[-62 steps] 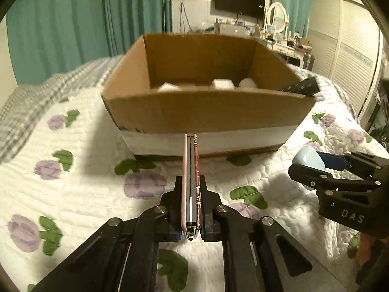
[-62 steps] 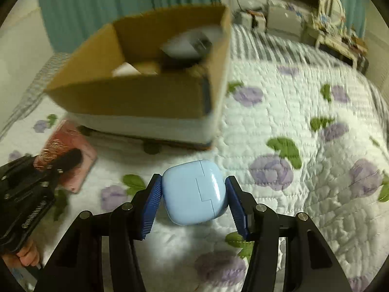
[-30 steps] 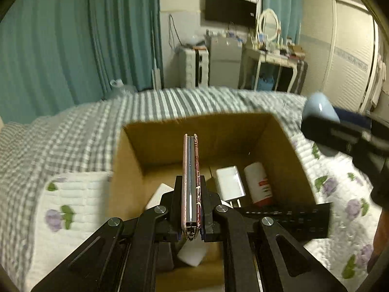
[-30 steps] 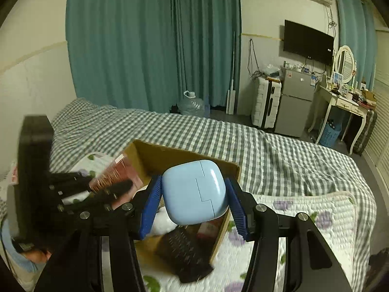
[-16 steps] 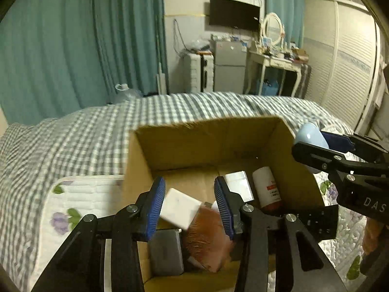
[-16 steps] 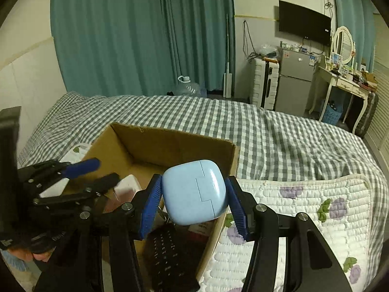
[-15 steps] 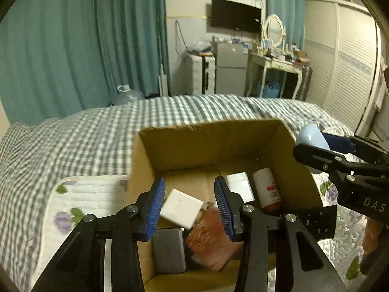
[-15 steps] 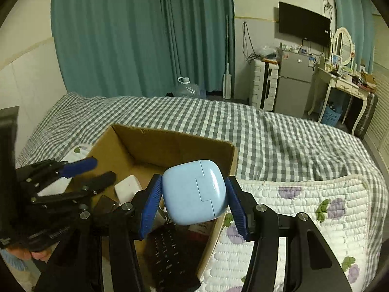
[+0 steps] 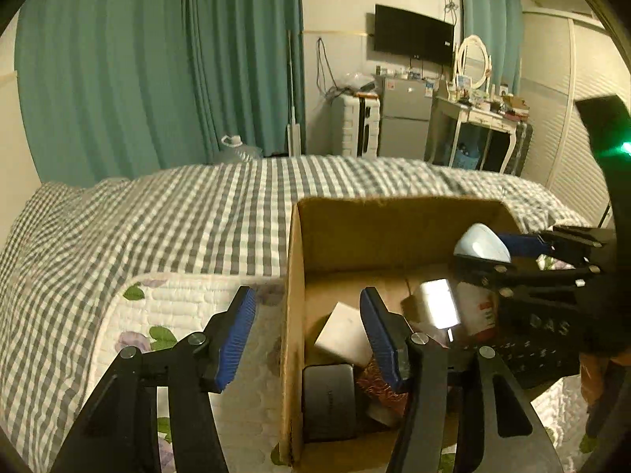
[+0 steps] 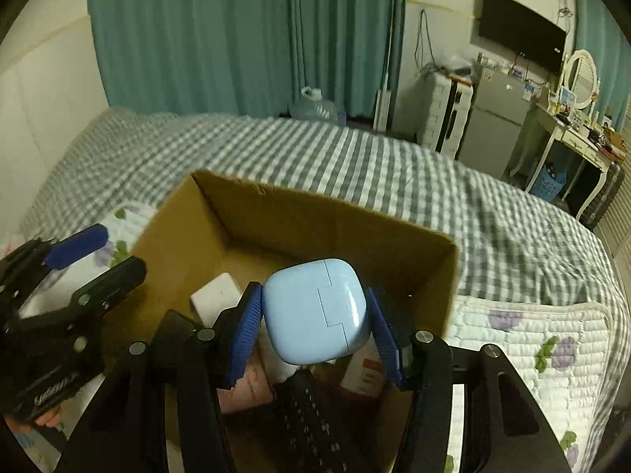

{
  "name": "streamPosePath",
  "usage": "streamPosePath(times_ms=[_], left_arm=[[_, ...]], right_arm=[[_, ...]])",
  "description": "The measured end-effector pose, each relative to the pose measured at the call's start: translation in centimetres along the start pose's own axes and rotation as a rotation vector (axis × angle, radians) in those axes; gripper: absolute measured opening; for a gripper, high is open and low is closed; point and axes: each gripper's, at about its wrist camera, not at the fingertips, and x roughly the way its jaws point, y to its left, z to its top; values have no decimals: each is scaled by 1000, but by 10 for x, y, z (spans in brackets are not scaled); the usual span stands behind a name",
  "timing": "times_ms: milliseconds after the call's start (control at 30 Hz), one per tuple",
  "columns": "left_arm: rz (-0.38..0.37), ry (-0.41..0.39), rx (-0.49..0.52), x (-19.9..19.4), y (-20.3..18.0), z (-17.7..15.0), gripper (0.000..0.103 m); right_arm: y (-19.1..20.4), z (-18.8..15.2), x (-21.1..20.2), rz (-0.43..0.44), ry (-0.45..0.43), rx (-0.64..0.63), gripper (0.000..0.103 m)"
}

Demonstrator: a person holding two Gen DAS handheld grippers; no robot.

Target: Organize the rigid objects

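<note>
An open cardboard box (image 9: pixel 294 276) (image 10: pixel 244 213) sits on the bed. My right gripper (image 10: pixel 313 317) is shut on a pale blue earbuds case (image 10: pixel 315 311) and holds it above the box; the case also shows in the left wrist view (image 9: pixel 481 242). My left gripper (image 9: pixel 309 331) is open and empty, straddling the box's left wall. The pink patterned case (image 9: pixel 380 386) (image 10: pixel 246 388) lies inside the box among a white block (image 9: pixel 345 339), a dark flat device (image 9: pixel 329 398), a white charger (image 9: pixel 437 303), a white bottle (image 10: pixel 364 370) and a black remote (image 10: pixel 315 425).
The bed has a white floral quilt (image 9: pixel 173 315) and a grey checked blanket (image 9: pixel 177 213). Teal curtains (image 9: pixel 157 71), a small fridge (image 9: pixel 406 118), a wall television (image 9: pixel 412 35) and a dressing table (image 9: pixel 481 114) stand beyond the bed.
My left gripper opened and dropped the pink case into the box, then drifted left over the box wall. My right gripper moved down over the box with the blue case.
</note>
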Motion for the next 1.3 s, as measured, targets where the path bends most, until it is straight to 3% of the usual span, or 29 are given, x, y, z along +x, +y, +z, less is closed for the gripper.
streamPosePath(times_ms=[100,167,233,367,600,667,767,933,1033,1300], left_arm=[[-7,14,9,7,-4,-3,58],[-3,17,25,9,-10,-4,58],[7,19,33,9,-14,-5,58],[25,8,19,-5,-22,2,58],[20,-119,17,-82,-41,18,59],[38,-180,24,-111,-45,20,66],[61,-279,39,-156,-51,26,68],[81,-387,45,-216,-54,33,72],[86,-438,43,-241,-52,27,73],[82,-513,25,-264,-41,7,75]], right_arm=[[-4,1,15,-45,41,17,53],[-10,2,13,-29,29,25,54],[-16,2,6,-10,2,49,69],[-23,2,-28,4,-71,70,69],[-33,-12,-123,-36,-194,39,69],[-32,-15,-152,-59,-232,42,69],[-32,-21,-193,-70,-289,41,70],[-23,-29,-249,-107,-390,31,85],[-16,-38,-277,-146,-466,58,103],[9,-62,-292,-183,-559,68,103]])
